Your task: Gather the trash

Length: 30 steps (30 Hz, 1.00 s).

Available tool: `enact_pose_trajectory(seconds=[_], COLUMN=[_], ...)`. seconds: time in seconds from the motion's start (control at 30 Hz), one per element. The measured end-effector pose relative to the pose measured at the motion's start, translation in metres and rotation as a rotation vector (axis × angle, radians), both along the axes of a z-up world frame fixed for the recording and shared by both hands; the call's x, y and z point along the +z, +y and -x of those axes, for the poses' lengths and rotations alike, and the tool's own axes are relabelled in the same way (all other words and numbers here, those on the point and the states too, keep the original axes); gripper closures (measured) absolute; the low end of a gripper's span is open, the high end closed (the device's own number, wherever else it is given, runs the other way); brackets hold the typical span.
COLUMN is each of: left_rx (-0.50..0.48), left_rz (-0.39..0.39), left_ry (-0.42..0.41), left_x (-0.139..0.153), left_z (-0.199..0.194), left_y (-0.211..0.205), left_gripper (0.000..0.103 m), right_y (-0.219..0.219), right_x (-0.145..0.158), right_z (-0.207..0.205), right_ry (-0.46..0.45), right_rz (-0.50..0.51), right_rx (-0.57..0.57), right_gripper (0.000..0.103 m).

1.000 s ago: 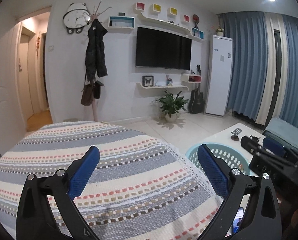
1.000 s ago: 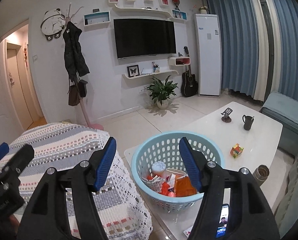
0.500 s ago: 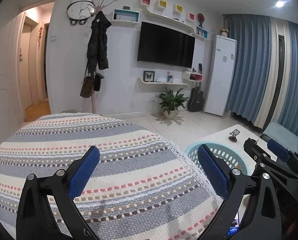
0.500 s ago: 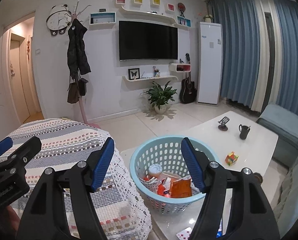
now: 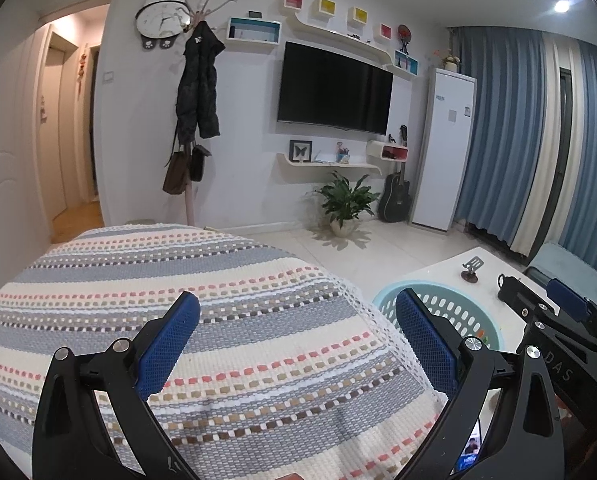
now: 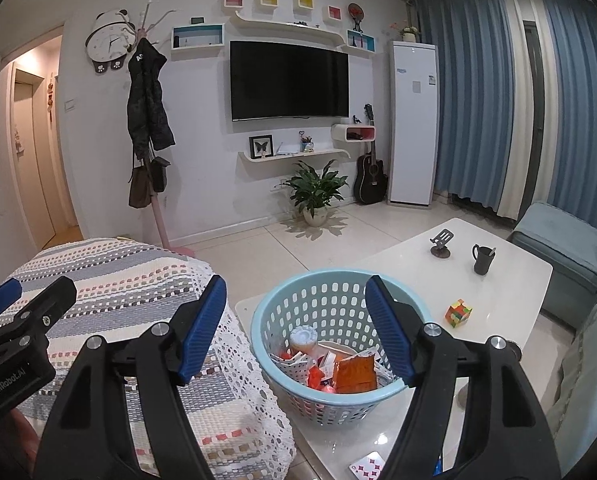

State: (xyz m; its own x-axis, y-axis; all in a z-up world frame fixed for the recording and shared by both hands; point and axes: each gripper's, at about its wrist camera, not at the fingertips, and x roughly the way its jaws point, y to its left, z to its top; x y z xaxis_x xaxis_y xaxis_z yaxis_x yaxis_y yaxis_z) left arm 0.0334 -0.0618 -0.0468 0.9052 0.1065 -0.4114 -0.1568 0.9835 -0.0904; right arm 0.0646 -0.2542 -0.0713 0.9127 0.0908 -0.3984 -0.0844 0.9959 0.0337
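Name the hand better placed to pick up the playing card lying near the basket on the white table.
Right. The right gripper, fingers opening and empty, hangs over the basket with the playing card just below it. The left gripper faces the striped cover, off to the side.

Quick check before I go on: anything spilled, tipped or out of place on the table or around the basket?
Nothing spilled or tipped. The blue basket stands upright on the white table with the wrappers inside it. One oddity: a playing card lies loose at the table's near edge, outside the basket. Mug and puzzle cube sit undisturbed.
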Motion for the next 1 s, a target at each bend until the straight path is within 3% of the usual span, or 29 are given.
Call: enact_pose_trajectory(seconds=[1.0], left_rx=[0.006], left_rz=[0.004], left_ry=[0.004], left_x=[0.0020], left_z=[-0.0005], left_y=[0.0054], left_gripper=[0.008], right_y=[0.0048], right_x=[0.0013], right_z=[0.0039], right_ry=[0.002], right_rz=[0.003], right_rx=[0.010], right_gripper=[0.035])
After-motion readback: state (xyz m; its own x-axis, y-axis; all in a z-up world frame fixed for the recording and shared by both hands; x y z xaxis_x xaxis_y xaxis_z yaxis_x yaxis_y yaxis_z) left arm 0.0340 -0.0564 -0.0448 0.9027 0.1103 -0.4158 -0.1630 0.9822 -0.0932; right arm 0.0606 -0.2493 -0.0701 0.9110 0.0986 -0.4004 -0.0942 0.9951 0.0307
